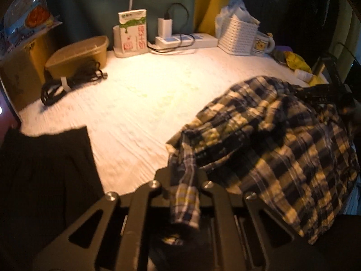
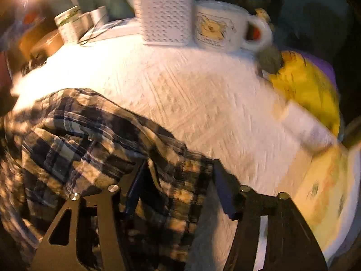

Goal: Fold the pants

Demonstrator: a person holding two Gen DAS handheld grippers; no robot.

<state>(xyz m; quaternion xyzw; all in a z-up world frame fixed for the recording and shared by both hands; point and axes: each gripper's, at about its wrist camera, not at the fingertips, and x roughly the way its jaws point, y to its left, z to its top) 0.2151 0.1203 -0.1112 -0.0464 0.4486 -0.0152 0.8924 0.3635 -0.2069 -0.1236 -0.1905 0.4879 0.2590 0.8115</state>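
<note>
The crumpled yellow-and-navy checked cloth pants (image 1: 270,140) lie in a heap on the white quilted tabletop (image 1: 135,103), near its front edge. The left gripper (image 1: 183,180) is pinched tight on a corner of the pants. The right gripper (image 2: 178,174) has cloth between its fingers, but they stand apart. A white woven basket (image 2: 164,13) and a white cartoon mug (image 2: 221,24) stand at the back edge.

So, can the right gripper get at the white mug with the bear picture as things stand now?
Probably not at once. The right gripper has the plaid pants between its fingers, so it is busy. The way itself looks free: only bare white cloth lies between it and the mug.
</note>
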